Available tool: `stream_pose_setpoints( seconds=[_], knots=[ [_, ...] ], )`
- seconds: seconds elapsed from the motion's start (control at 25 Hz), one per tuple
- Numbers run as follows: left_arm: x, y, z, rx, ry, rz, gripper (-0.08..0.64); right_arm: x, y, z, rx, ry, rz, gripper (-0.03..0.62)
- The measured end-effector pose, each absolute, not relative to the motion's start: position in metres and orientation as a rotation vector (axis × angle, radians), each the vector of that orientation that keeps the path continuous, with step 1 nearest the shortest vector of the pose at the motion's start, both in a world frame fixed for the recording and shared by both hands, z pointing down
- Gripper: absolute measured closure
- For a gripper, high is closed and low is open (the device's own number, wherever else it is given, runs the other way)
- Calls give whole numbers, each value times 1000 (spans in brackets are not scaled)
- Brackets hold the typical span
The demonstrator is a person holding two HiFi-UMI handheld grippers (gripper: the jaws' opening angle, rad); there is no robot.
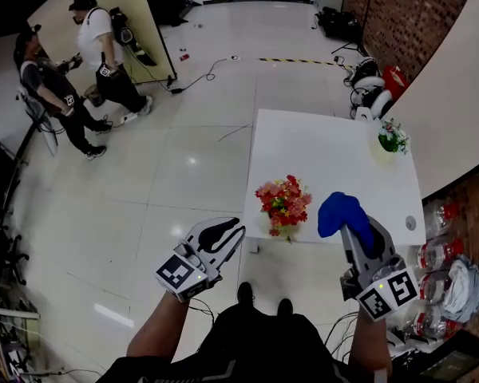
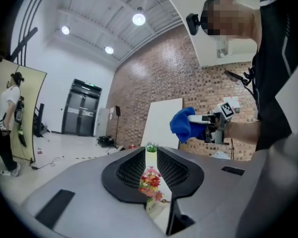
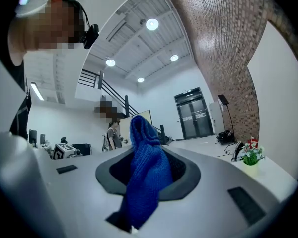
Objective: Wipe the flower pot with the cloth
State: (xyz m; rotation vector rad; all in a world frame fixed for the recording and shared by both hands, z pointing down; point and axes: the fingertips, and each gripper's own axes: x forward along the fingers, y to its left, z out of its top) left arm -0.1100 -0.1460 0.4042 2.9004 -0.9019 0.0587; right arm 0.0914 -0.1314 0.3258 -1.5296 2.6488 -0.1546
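A small pot of red and yellow flowers (image 1: 283,206) stands at the near edge of a white table (image 1: 327,154). My left gripper (image 1: 231,231) hovers left of and below that edge, its jaws a narrow gap apart with nothing between them. Through that gap the left gripper view shows the flowers (image 2: 150,182) beyond the left gripper (image 2: 151,155). My right gripper (image 1: 353,226) is shut on a blue knitted cloth (image 1: 343,212), held just right of the flowers. In the right gripper view the cloth (image 3: 146,177) bulges up out of the right gripper (image 3: 146,157).
A second pot with a green plant (image 1: 389,142) stands at the table's far right. Water bottles (image 1: 435,254) lie right of the table by a brick wall. A large white board (image 1: 455,94) leans there. Two people (image 1: 104,54) stand far left beside a beige panel.
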Motion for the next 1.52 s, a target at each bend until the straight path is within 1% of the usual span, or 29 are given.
stream_pose_setpoints(
  seconds=[0.2, 0.28, 0.36, 0.4, 0.52, 0.56, 0.64, 0.72, 0.8, 0.92, 0.96, 1.0, 1.04, 1.28, 1.52],
  knots=[
    [-113, -179, 439, 2940, -695, 110, 496, 81, -153, 346, -1628, 2609, -174, 512],
    [-110, -189, 449, 2950, -648, 136, 443, 78, -159, 353, -1662, 2601, -198, 512],
    [-107, -195, 459, 2952, -615, 163, 438, 76, -166, 357, -1682, 2604, -219, 512],
    [-106, -197, 465, 2948, -590, 180, 407, 77, -169, 359, -1684, 2607, -226, 512],
    [-95, -201, 491, 2952, -487, 260, 258, 78, -178, 364, -1673, 2632, -246, 512],
    [-91, -202, 502, 2967, -455, 296, 233, 79, -182, 367, -1670, 2644, -249, 512],
    [-82, -206, 524, 2986, -413, 363, 209, 83, -190, 376, -1679, 2657, -249, 512],
    [-75, -211, 544, 2982, -388, 415, 200, 88, -198, 386, -1693, 2650, -265, 512],
    [-69, -214, 566, 2968, -375, 474, 162, 89, -201, 394, -1674, 2658, -295, 512],
    [-59, -220, 596, 2954, -368, 540, 160, 88, -204, 405, -1626, 2687, -328, 512],
    [-56, -223, 606, 2946, -359, 554, 148, 89, -205, 408, -1622, 2687, -330, 512],
    [-53, -226, 615, 2940, -345, 571, 113, 90, -206, 410, -1627, 2685, -325, 512],
    [-50, -229, 623, 2938, -328, 590, 107, 92, -207, 413, -1640, 2680, -314, 512],
    [-35, -236, 658, 2965, -224, 680, 107, 114, -203, 437, -1737, 2638, -354, 512],
    [-19, -241, 670, 2999, -161, 663, 107, 127, -194, 454, -1759, 2636, -388, 512]
  ],
)
